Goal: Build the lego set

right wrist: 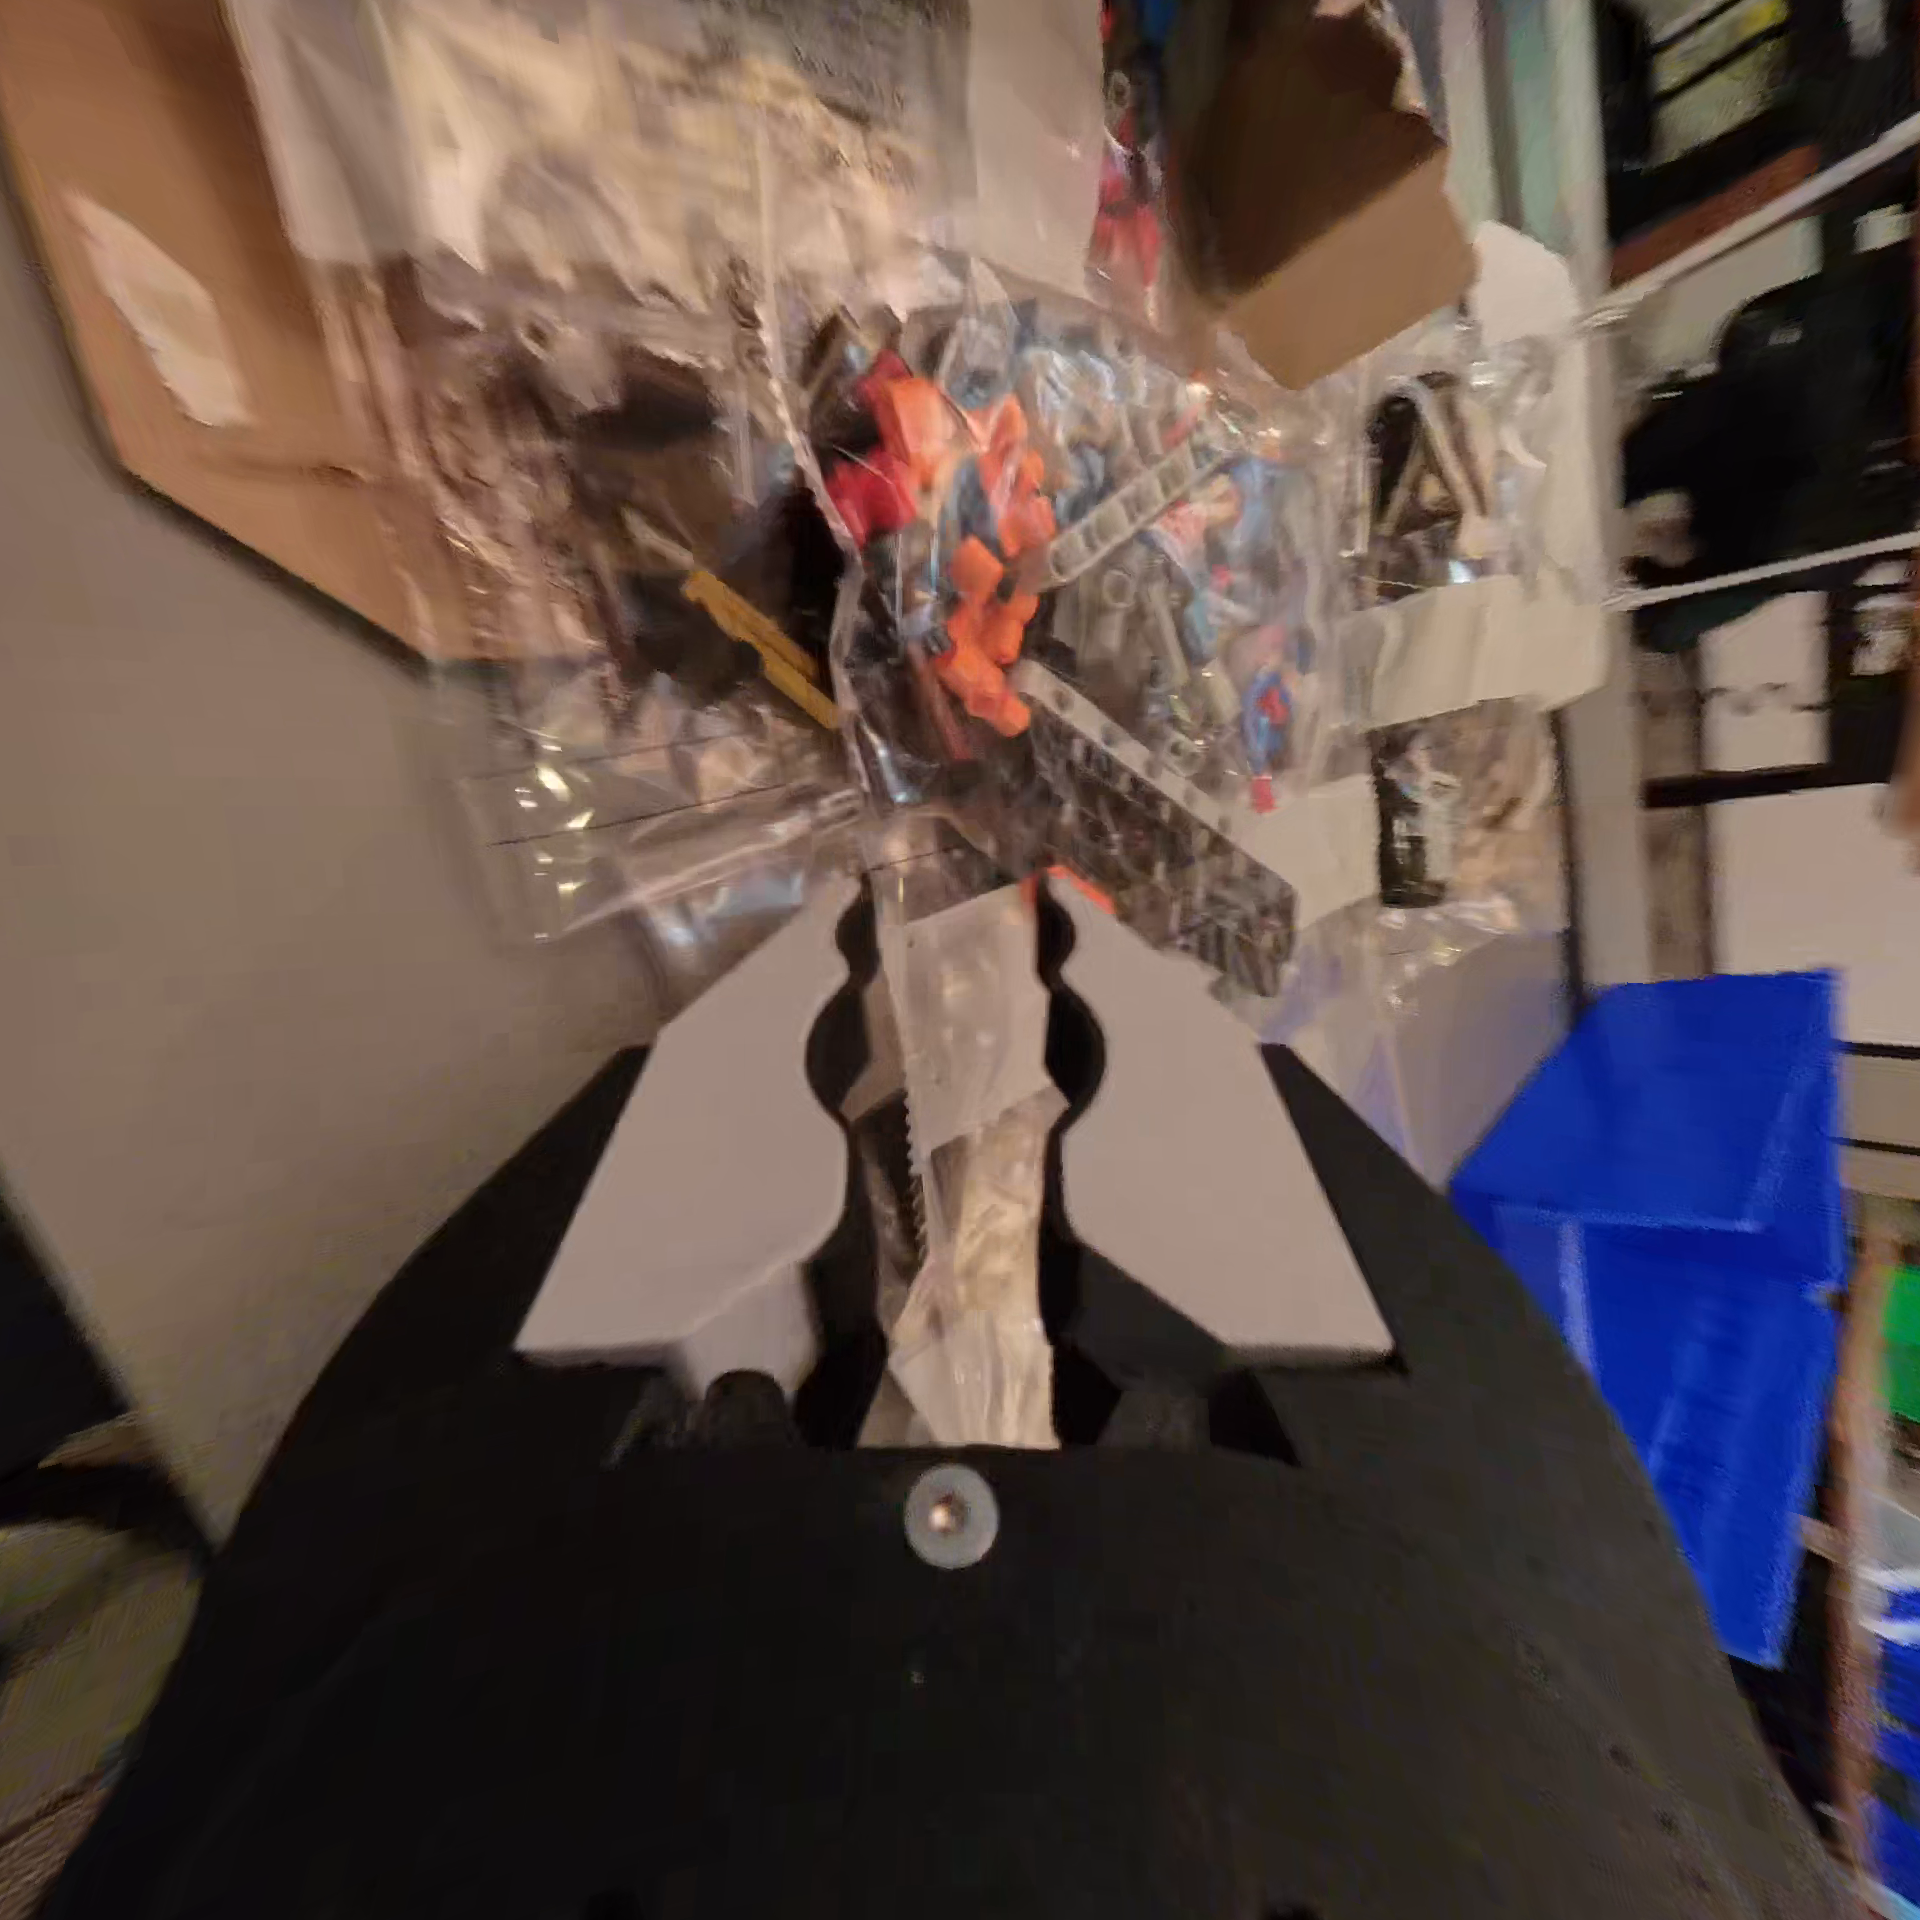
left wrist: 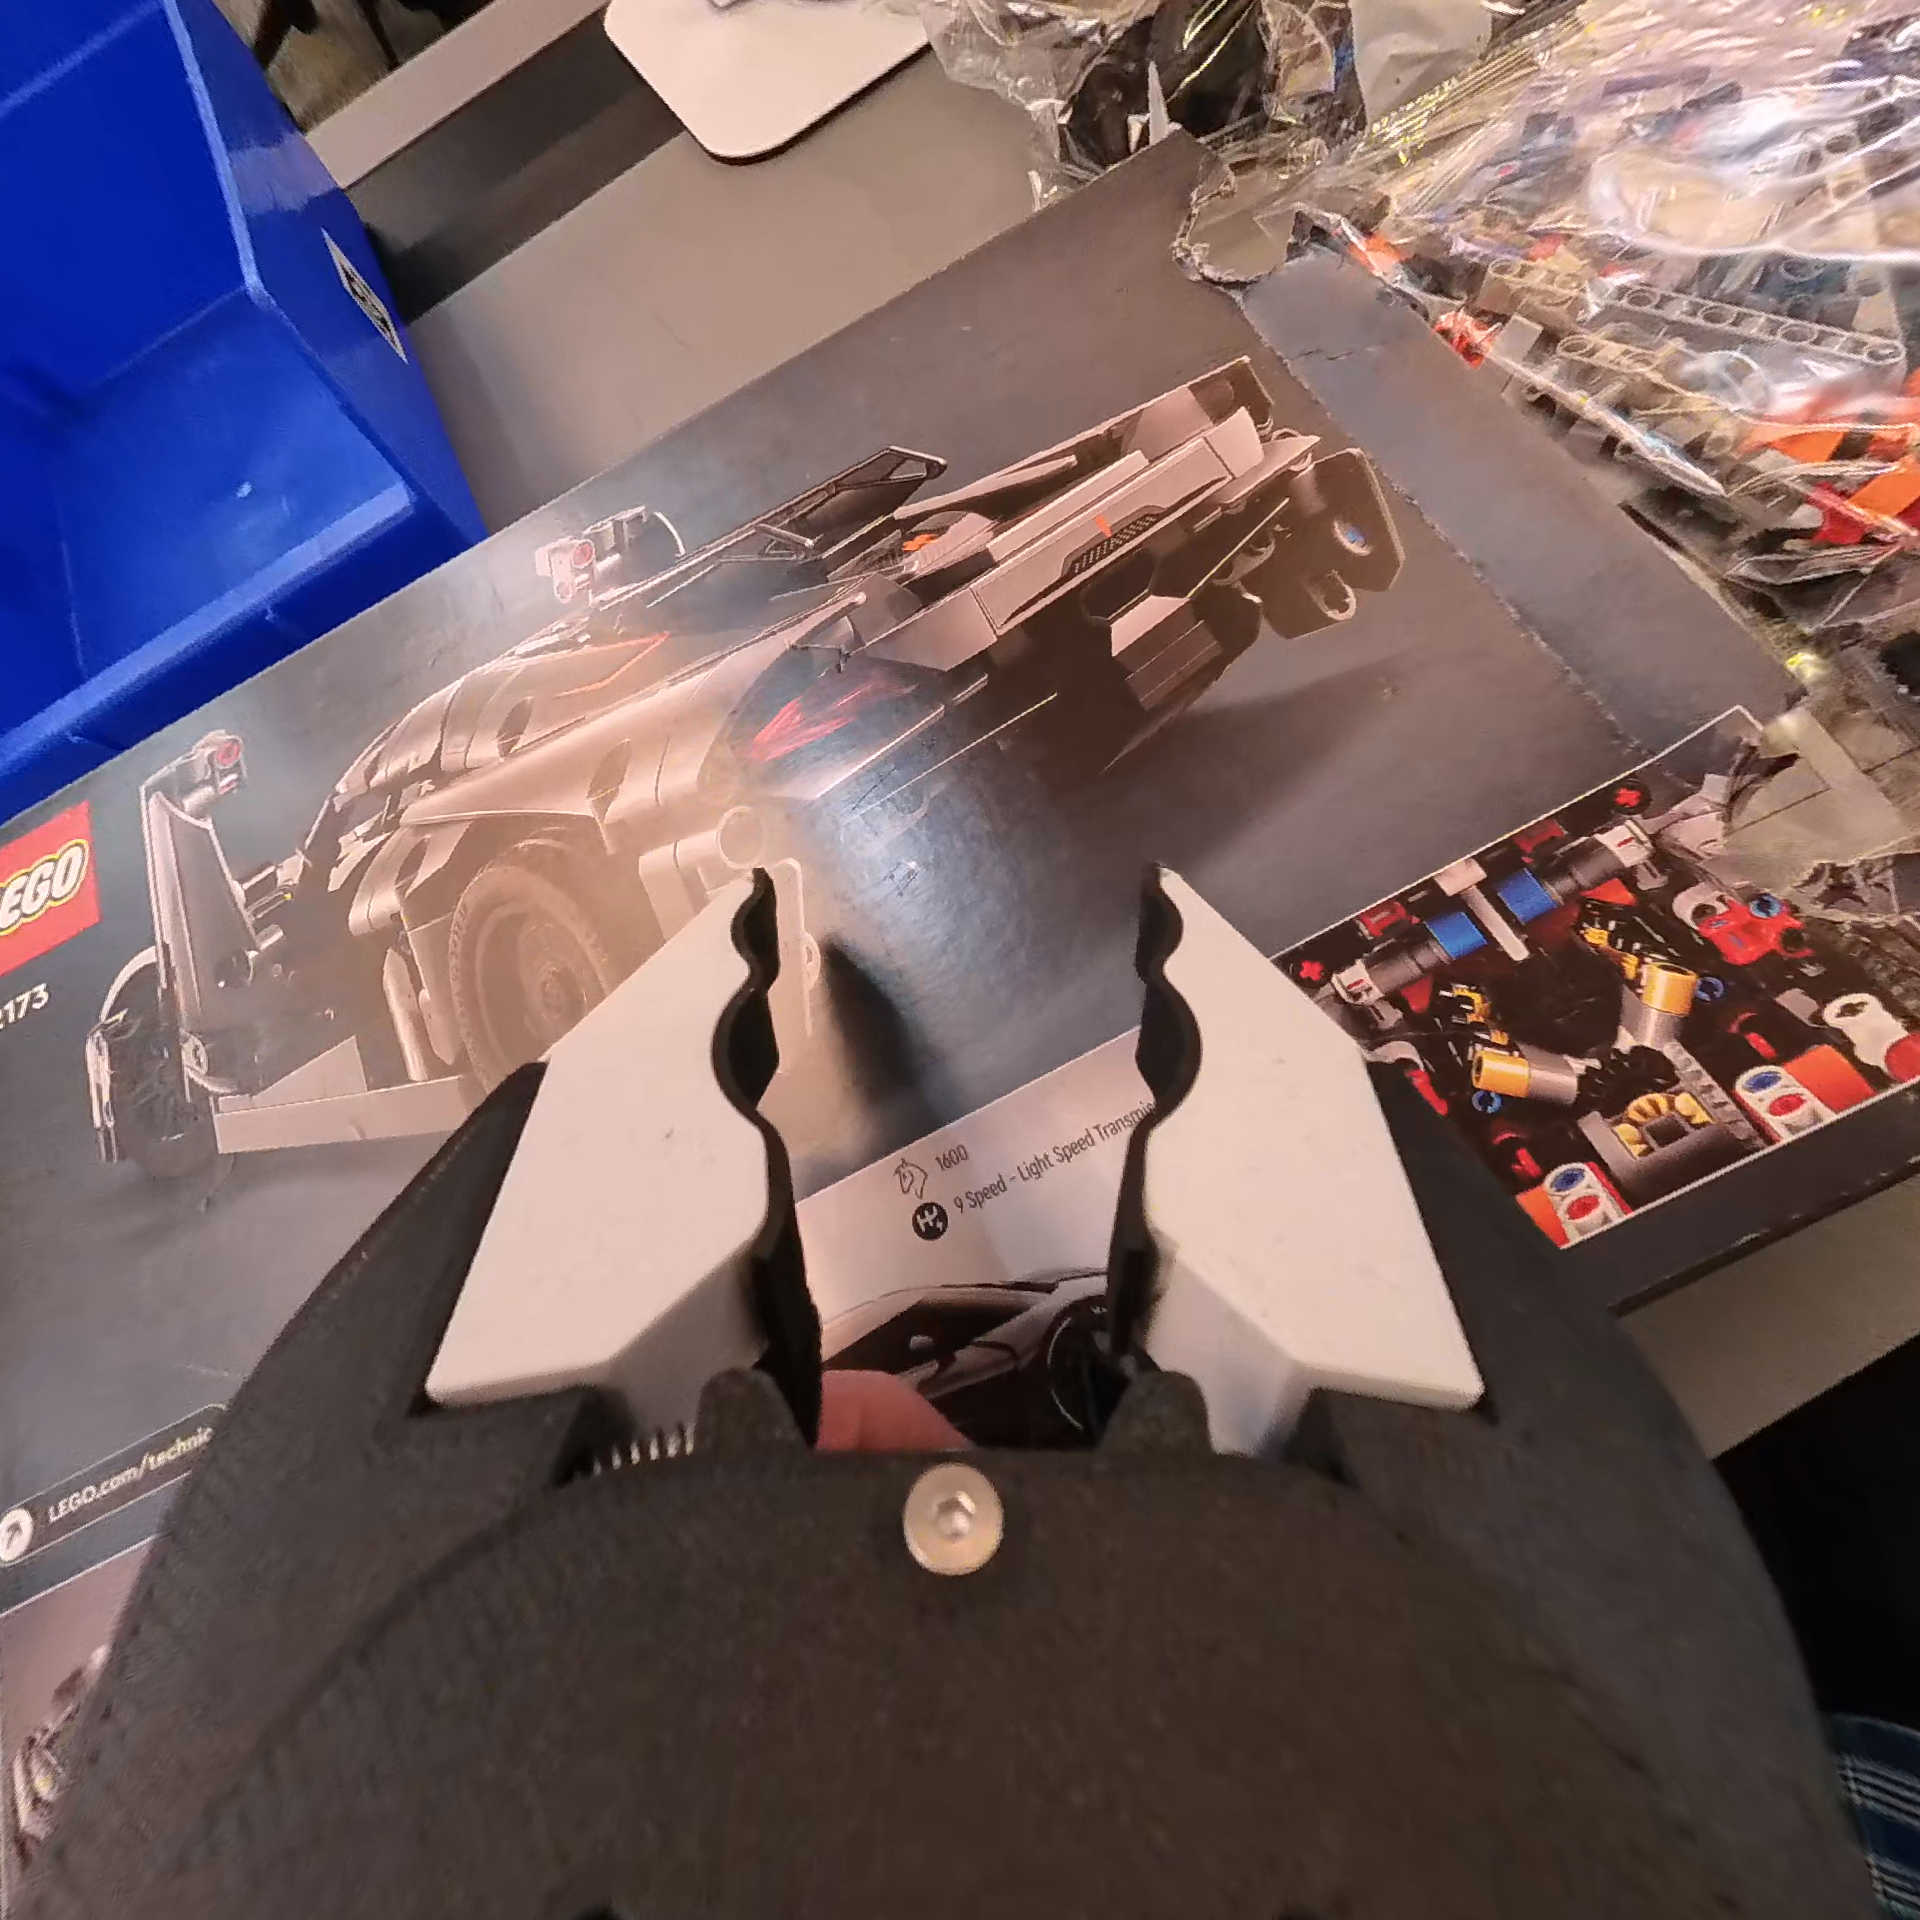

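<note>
The flat lego set box (left wrist: 935,727), printed with a grey car, lies on the grey table. My left gripper (left wrist: 961,883) is open and empty, hovering over the box's middle. Clear plastic bags of lego parts (left wrist: 1662,260) are piled at the box's far right. In the blurred right wrist view, my right gripper (right wrist: 956,904) is shut on the edge of a clear bag of parts (right wrist: 997,582) holding orange, red, grey and black pieces. The bag's serrated plastic edge runs between the jaws. More bags lie behind it.
A blue plastic bin (left wrist: 156,364) stands left of the box; a blue bin also shows in the right wrist view (right wrist: 1683,1247). A white pad (left wrist: 769,62) lies at the far table edge. An open brown cardboard box (right wrist: 208,312) sits behind the bags. My right fingertips sit around 30 centimeters from my left ones.
</note>
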`<control>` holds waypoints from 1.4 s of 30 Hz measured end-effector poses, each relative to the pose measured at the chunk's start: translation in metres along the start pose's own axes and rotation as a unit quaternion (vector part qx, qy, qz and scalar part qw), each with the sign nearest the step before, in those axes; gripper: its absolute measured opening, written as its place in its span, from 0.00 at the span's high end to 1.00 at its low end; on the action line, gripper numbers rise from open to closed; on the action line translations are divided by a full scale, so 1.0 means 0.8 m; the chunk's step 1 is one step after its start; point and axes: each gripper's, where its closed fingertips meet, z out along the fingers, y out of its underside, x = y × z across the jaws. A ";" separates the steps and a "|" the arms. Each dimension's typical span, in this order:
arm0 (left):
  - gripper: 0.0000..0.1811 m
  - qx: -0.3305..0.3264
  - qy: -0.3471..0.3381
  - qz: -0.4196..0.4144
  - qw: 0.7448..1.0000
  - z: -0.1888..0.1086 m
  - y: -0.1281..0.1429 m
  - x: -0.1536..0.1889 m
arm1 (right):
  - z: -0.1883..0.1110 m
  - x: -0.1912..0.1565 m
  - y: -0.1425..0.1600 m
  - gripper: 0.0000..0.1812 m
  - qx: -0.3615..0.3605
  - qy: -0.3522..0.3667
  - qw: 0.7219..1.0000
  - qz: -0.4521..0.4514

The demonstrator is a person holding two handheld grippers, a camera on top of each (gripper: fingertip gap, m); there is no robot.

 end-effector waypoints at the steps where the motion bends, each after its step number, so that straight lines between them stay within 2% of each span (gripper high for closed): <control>1: 0.63 0.002 0.000 -0.001 1.000 0.000 0.000 0.000 | 0.004 0.000 0.002 0.89 -0.001 0.012 1.000 -0.014; 4: 0.63 0.004 -0.002 0.002 1.000 0.000 0.000 0.001 | -0.003 0.010 -0.010 1.00 0.029 0.036 0.999 -0.023; 8: 0.63 0.005 -0.002 0.003 1.000 0.000 -0.001 0.001 | -0.031 0.043 -0.025 1.00 0.055 -0.013 0.997 0.056; 11: 0.63 0.006 -0.001 0.004 1.000 0.001 -0.002 0.001 | -0.059 0.077 -0.031 1.00 0.061 -0.081 0.990 0.095; 14: 0.63 0.005 0.002 0.006 1.000 0.001 -0.003 0.003 | -0.093 0.114 -0.036 1.00 0.048 -0.173 0.972 0.151; 16: 0.63 0.005 0.005 0.009 1.000 0.002 -0.005 0.004 | -0.114 0.144 -0.044 1.00 0.045 -0.207 0.963 0.168; 19: 0.63 0.003 0.015 0.011 1.000 0.004 -0.007 0.007 | -0.140 0.167 -0.055 1.00 0.020 -0.289 0.940 0.179; 21: 0.63 0.001 0.021 0.013 1.000 0.006 -0.009 0.010 | -0.146 0.172 -0.060 1.00 -0.007 -0.356 0.916 0.187; 24: 0.62 -0.001 0.032 0.018 0.999 0.008 -0.012 0.015 | -0.133 0.185 -0.062 1.00 -0.039 -0.424 0.881 0.208; 27: 0.62 -0.001 0.044 0.024 0.999 0.010 -0.015 0.021 | -0.088 0.189 -0.054 1.00 -0.086 -0.451 0.860 0.221; 29: 0.62 -0.002 0.050 0.028 0.998 0.011 -0.017 0.024 | -0.052 0.186 -0.045 1.00 -0.123 -0.457 0.852 0.225; 32: 0.62 -0.001 0.057 0.037 0.998 0.011 -0.022 0.027 | -0.011 0.187 -0.047 1.00 -0.139 -0.462 0.847 0.225; 36: 0.60 0.026 0.080 0.039 0.996 0.008 -0.049 0.041 | 0.035 0.192 -0.040 1.00 -0.149 -0.462 0.845 0.224; 38: 0.59 0.048 0.113 0.040 0.992 0.006 -0.076 0.063 | 0.043 0.191 -0.037 1.00 -0.146 -0.464 0.847 0.216; 42: 0.56 0.085 0.209 0.032 0.974 0.018 -0.136 0.130 | 0.015 0.194 -0.057 1.00 -0.090 -0.475 0.852 0.201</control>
